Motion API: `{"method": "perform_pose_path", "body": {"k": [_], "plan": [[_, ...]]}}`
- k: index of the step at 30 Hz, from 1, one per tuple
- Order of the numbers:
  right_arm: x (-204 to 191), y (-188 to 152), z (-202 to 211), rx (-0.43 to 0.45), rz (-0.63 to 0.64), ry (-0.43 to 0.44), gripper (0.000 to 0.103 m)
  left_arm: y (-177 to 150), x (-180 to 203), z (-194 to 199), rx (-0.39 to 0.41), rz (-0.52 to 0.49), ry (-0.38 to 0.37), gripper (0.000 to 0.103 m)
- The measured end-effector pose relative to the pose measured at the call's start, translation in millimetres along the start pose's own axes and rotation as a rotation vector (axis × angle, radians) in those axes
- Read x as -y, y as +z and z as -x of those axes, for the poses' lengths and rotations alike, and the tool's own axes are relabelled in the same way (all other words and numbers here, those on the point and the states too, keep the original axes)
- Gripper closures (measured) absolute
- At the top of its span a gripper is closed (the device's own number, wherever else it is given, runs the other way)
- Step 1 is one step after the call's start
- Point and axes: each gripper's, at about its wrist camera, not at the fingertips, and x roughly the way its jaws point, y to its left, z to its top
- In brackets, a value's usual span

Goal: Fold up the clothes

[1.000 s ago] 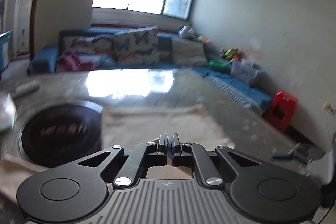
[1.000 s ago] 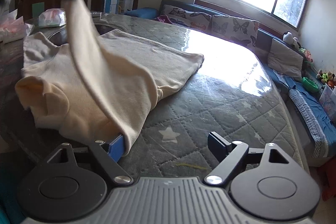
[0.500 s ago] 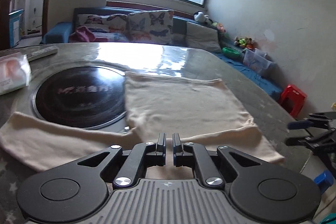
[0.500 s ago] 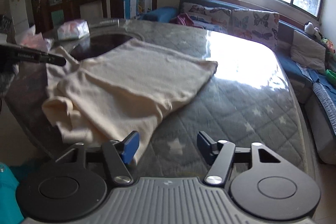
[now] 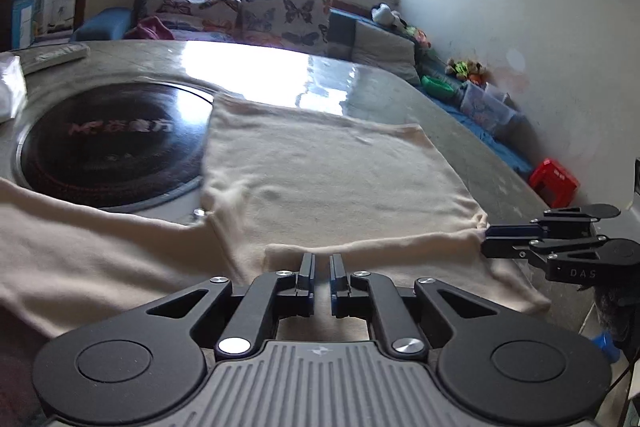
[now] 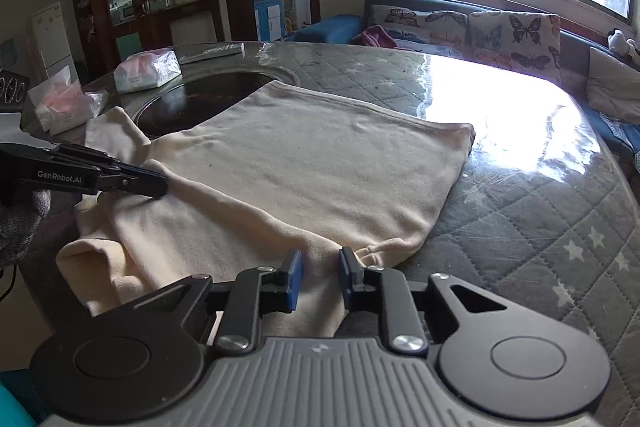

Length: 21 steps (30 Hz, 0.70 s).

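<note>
A cream long-sleeved top (image 5: 328,179) lies spread on the round table, also seen in the right wrist view (image 6: 320,163). One sleeve is folded across its near edge. My left gripper (image 5: 321,263) is at the near folded edge, jaws a narrow gap apart with cloth between them; it also shows in the right wrist view (image 6: 160,185), tips on the cloth. My right gripper (image 6: 319,267) straddles the near hem, jaws part closed around the cloth; it also shows in the left wrist view (image 5: 486,239) at the cloth's right corner.
A black round hob (image 5: 108,143) is set into the table (image 6: 520,187), partly under the top. Tissue packs (image 6: 146,71) and a plastic bag (image 6: 66,103) lie at the table's left. A sofa with butterfly cushions (image 5: 240,15) and a red stool (image 5: 554,183) stand beyond.
The lifted cloth has been laid down across the top. My right gripper's jaws have narrowed from wide open onto the hem. My left gripper has moved down to the near edge.
</note>
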Motion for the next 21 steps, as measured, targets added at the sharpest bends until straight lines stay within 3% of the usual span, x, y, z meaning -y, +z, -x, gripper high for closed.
{"method": "perform_pose_path", "body": {"k": [6, 10, 15, 21], "plan": [[-3, 1, -10, -0.025, 0.024, 0.005, 0.084, 0, -43, 37, 0.078, 0.113, 0.172, 0.091], [-6, 4, -6, -0.009, 0.022, 0.016, 0.08, -2, -81, 61, 0.125, 0.191, 0.395, 0.072], [-14, 6, -1, -0.001, 0.041, 0.032, 0.073, -3, -129, 77, 0.161, 0.319, 0.608, 0.066], [-25, 4, 3, 0.002, 0.055, 0.039, 0.069, 1, -155, 75, 0.17, 0.382, 0.649, 0.063]]}}
